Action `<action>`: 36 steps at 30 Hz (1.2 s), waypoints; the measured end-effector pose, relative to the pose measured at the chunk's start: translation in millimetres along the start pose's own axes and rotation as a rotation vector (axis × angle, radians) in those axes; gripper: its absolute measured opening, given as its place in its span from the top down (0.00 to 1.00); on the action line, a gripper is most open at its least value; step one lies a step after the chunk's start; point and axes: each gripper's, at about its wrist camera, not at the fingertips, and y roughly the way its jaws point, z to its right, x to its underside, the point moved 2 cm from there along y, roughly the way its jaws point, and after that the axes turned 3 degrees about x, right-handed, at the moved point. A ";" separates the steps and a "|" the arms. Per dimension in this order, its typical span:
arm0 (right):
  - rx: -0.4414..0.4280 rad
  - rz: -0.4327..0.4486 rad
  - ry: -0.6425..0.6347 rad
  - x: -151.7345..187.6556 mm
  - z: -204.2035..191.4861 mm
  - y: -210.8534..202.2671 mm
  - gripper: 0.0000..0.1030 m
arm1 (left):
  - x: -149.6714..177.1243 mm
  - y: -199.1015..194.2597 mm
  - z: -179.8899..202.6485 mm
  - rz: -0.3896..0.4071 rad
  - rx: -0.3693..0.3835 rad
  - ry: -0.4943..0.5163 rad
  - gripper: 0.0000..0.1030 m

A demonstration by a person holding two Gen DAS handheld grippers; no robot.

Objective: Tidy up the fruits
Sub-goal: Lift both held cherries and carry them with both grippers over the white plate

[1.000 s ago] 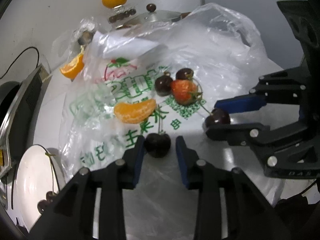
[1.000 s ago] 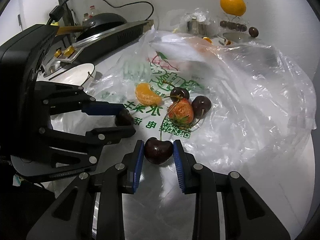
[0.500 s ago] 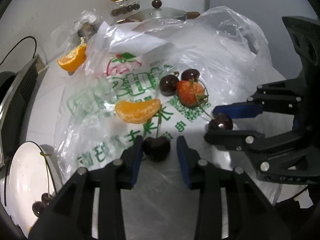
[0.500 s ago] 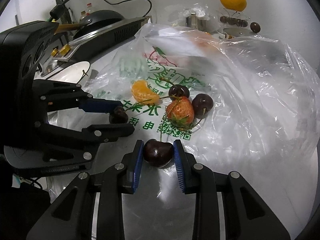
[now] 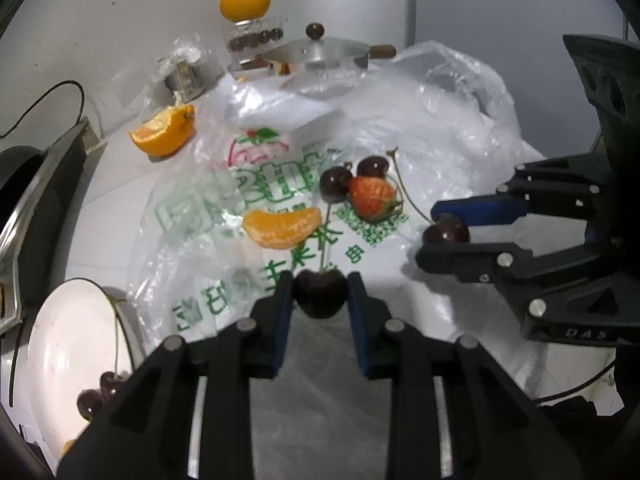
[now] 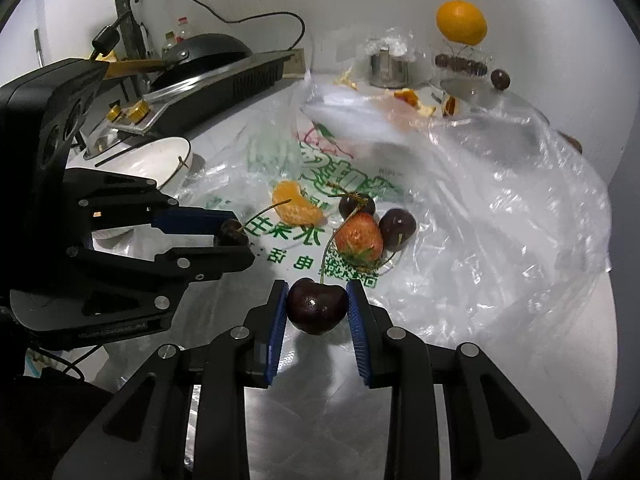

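Note:
My left gripper (image 5: 320, 292) has its jaws closing, and the blue pads press on a dark cherry (image 5: 320, 298) whose stem stands up. In the right wrist view that left gripper (image 6: 236, 236) is at the left with the same cherry (image 6: 231, 230) at its tips. My right gripper (image 6: 317, 304) is shut on a second dark cherry (image 6: 317, 308); the left wrist view shows it at the right (image 5: 436, 232). On the printed plastic bag (image 5: 440, 128) beyond them lie a strawberry (image 5: 370, 198), two more cherries (image 5: 335, 184) and an orange segment (image 5: 282, 226).
A white bowl (image 5: 52, 344) at the lower left holds cherries (image 5: 100, 392) with stems. An orange wedge (image 5: 164, 134) lies on the counter by the wall. A whole orange (image 5: 245, 0) sits on a glass beside a steel pot lid (image 5: 320, 52). A stove (image 6: 224, 76) stands on the left.
The left jaws have closed in from either side until they touch the cherry. The right gripper has kept its grip on its cherry and stayed put.

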 end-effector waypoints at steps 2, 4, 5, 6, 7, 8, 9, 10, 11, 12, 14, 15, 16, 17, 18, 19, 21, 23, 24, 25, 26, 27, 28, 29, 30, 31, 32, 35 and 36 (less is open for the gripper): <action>0.004 0.011 -0.006 -1.8 -2.2 -5.0 0.70 | -0.1 -7.6 -1.4 0.018 -0.001 -0.004 0.73; 0.006 0.020 -0.014 -4.0 -6.3 -9.1 0.70 | 0.3 -15.2 -1.7 0.033 -0.003 -0.011 0.73; 0.008 0.025 -0.019 -5.2 -9.2 -11.6 0.70 | 0.7 -17.9 -2.1 0.038 -0.003 -0.014 0.73; 0.009 0.028 -0.024 -6.6 -11.7 -12.9 0.70 | 1.4 -22.1 -2.5 0.046 -0.001 -0.017 0.73; 0.010 0.030 -0.030 -7.6 -15.0 -13.7 0.70 | 2.3 -26.5 -2.7 0.053 -0.001 -0.018 0.73; 0.012 0.032 -0.035 -8.5 -17.5 -14.9 0.70 | 3.0 -29.2 -2.9 0.058 -0.001 -0.020 0.73; 0.012 0.034 -0.038 -9.0 -19.4 -15.6 0.70 | 3.6 -32.4 -3.6 0.065 -0.002 -0.021 0.73; 0.012 0.036 -0.042 -9.6 -21.6 -16.9 0.70 | 4.4 -36.6 -4.7 0.073 -0.003 -0.023 0.73; 0.014 0.038 -0.047 -11.0 -24.4 -18.0 0.70 | 4.4 -38.3 -6.7 0.077 -0.004 -0.025 0.73; 0.014 0.040 -0.051 -12.0 -26.9 -19.2 0.70 | 5.4 -41.9 -8.3 0.083 -0.005 -0.028 0.73; 0.015 0.043 -0.060 -14.5 -32.7 -21.3 0.70 | 7.9 -48.0 -11.4 0.093 -0.006 -0.035 0.73; 0.015 0.044 -0.064 -16.0 -35.6 -21.9 0.70 | 9.2 -51.3 -13.3 0.098 -0.006 -0.040 0.73; 0.017 0.042 -0.068 -17.1 -38.2 -22.3 0.70 | 10.5 -53.8 -15.7 0.103 -0.007 -0.045 0.73; 0.017 0.044 -0.076 -19.0 -42.2 -22.7 0.70 | 12.2 -56.4 -18.7 0.107 -0.008 -0.050 0.73; 0.017 0.045 -0.080 -20.4 -43.9 -22.6 0.70 | 13.6 -58.9 -21.0 0.110 -0.008 -0.055 0.73; 0.017 0.047 -0.085 -22.3 -47.5 -22.8 0.70 | 15.4 -61.8 -24.0 0.115 -0.008 -0.063 0.73; 0.015 0.050 -0.093 -24.1 -52.9 -23.3 0.70 | 18.3 -64.6 -29.4 0.121 -0.010 -0.072 0.73; 0.014 0.051 -0.106 -27.6 -60.7 -22.4 0.70 | 22.5 -69.5 -36.3 0.128 -0.013 -0.084 0.73; 0.013 0.050 -0.113 -28.8 -63.7 -21.7 0.69 | 24.2 -71.0 -38.4 0.131 -0.015 -0.087 0.73; 0.012 0.057 -0.117 -30.1 -66.8 -21.2 0.69 | 26.5 -73.3 -41.1 0.135 -0.018 -0.092 0.73; 0.011 0.056 -0.123 -31.8 -71.2 -20.3 0.70 | 29.4 -75.7 -44.8 0.139 -0.021 -0.098 0.73; 0.011 0.056 -0.127 -32.4 -74.2 -19.9 0.69 | 31.6 -77.6 -47.8 0.142 -0.024 -0.103 0.73; 0.010 0.055 -0.133 -33.8 -78.4 -19.1 0.70 | 34.0 -79.9 -51.1 0.145 -0.026 -0.108 0.73; 0.009 0.054 -0.139 -35.3 -82.7 -18.1 0.70 | 37.2 -83.1 -55.2 0.148 -0.028 -0.114 0.73; 0.008 0.054 -0.143 -36.3 -85.2 -17.2 0.70 | 39.7 -85.0 -58.1 0.150 -0.031 -0.117 0.73; 0.007 0.053 -0.149 -37.8 -89.7 -15.9 0.70 | 41.8 -86.6 -60.3 0.151 -0.032 -0.121 0.73; 0.005 0.052 -0.153 -38.7 -93.4 -15.0 0.70 | 45.3 -89.2 -64.2 0.154 -0.035 -0.127 0.73; 0.001 0.049 -0.167 -41.7 -104.9 -11.9 0.69 | 54.2 -94.9 -72.7 0.158 -0.042 -0.139 0.73; -0.001 0.049 -0.170 -42.5 -107.6 -11.1 0.69 | 56.6 -96.7 -75.2 0.160 -0.045 -0.143 0.73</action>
